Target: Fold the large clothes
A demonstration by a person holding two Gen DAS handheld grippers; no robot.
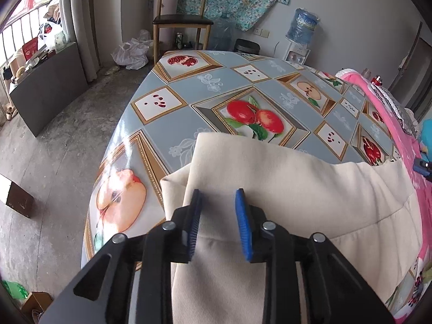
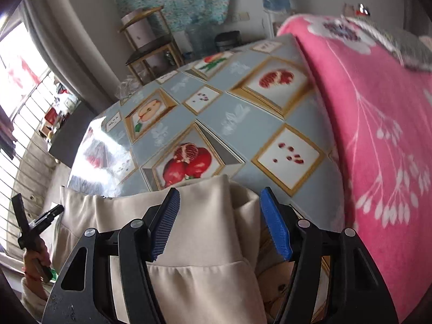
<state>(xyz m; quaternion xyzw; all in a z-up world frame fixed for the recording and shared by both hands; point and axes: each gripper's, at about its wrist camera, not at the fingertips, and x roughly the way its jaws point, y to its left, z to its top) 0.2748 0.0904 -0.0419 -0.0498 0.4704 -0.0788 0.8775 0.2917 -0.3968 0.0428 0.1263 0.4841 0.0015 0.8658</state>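
A cream garment (image 1: pixel 283 189) lies folded at the near edge of a table covered with a fruit-print cloth (image 1: pixel 229 86). My left gripper (image 1: pixel 218 197) is open above the garment's left folded corner, its blue pads apart with nothing between them. In the right wrist view the same cream garment (image 2: pixel 205 216) shows a folded part sticking up. My right gripper (image 2: pixel 220 197) is open over its right end and holds nothing. The left gripper (image 2: pixel 35 224) and the hand that holds it show at the far left of the right wrist view.
A pink flowered blanket (image 2: pixel 378 135) lies along the table's right side, also in the left wrist view (image 1: pixel 399 124). A wooden chair (image 1: pixel 181 21), a water dispenser (image 1: pixel 299 35), a bin and plastic bags stand beyond the table. A dark board (image 1: pixel 48 94) leans at the left.
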